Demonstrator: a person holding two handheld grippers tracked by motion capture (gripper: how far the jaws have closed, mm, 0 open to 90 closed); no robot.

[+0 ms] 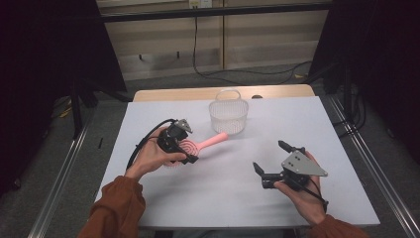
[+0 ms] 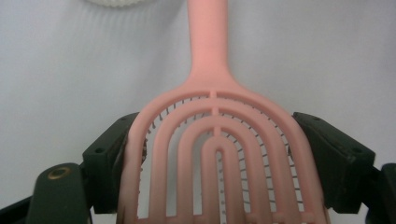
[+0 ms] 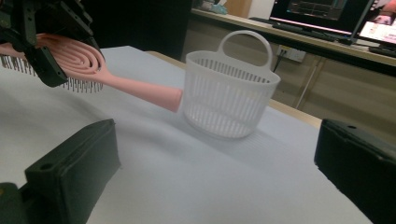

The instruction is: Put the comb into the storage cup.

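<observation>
A pink vented hairbrush [image 1: 198, 145] is held just above the white table, its handle pointing toward a white slotted basket [image 1: 228, 115] at the back centre. My left gripper [image 1: 182, 148] is shut on the brush head; in the left gripper view both jaws press the sides of the hairbrush [image 2: 215, 154]. In the right gripper view the hairbrush [image 3: 116, 79] hangs bristles down, its handle tip next to the basket [image 3: 229, 93]. My right gripper [image 1: 270, 157] stands open at the front right with nothing between its jaws.
The white table [image 1: 307, 124] ends in a wooden strip at the far side. A desk with monitors [image 3: 327, 14] stands beyond the table. Metal rails run along both sides on the floor.
</observation>
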